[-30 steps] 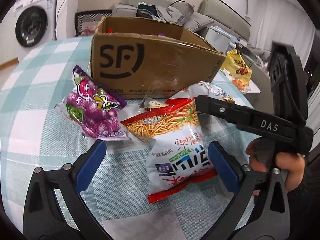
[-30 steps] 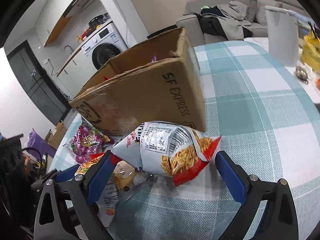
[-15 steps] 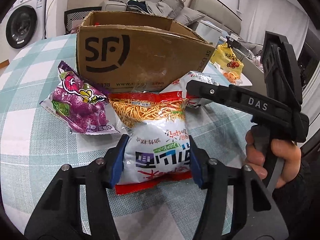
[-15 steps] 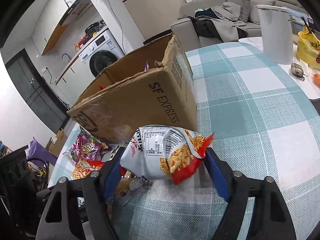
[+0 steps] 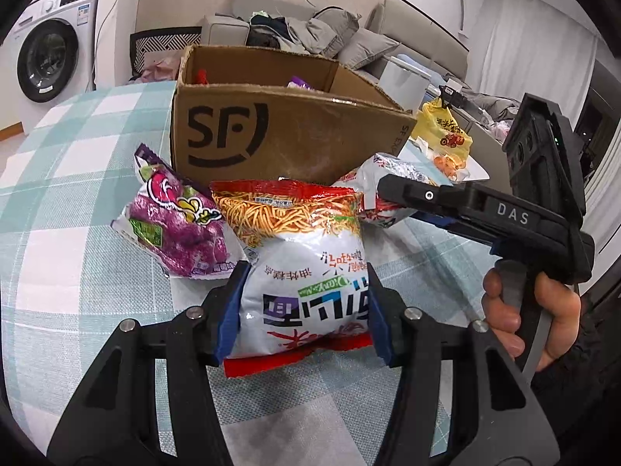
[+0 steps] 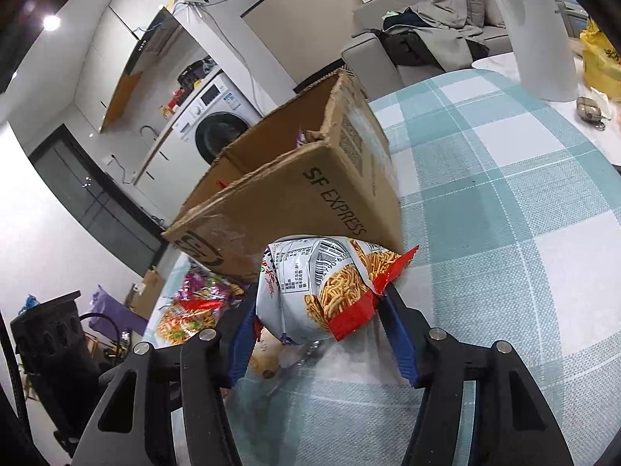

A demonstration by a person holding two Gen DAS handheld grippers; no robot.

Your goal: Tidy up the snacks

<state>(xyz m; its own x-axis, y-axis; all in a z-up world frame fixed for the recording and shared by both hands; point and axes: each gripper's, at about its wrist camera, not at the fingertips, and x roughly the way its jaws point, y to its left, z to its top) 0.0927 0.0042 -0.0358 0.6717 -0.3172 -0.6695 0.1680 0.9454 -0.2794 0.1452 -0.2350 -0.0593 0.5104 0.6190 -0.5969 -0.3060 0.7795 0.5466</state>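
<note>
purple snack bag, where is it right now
In the left wrist view the purple snack bag lies on the table, left of the gripped noodle bag, before the cardboard box.

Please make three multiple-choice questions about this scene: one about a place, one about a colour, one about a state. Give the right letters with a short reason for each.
1. Where does the purple snack bag lie?
A. inside the box
B. on the tablecloth, in front of the cardboard box
C. on the sofa

2. What colour are the left gripper pads?
A. blue
B. yellow
C. white

3. What is the right gripper doing?
A. standing open over bare cloth
B. lying inside the box
C. clamping a noodle snack bag

Answers: 1 B, it rests on the checked cloth by the box front. 2 A, blue pads press the left noodle bag. 3 C, both pads touch the bag's sides.
</note>
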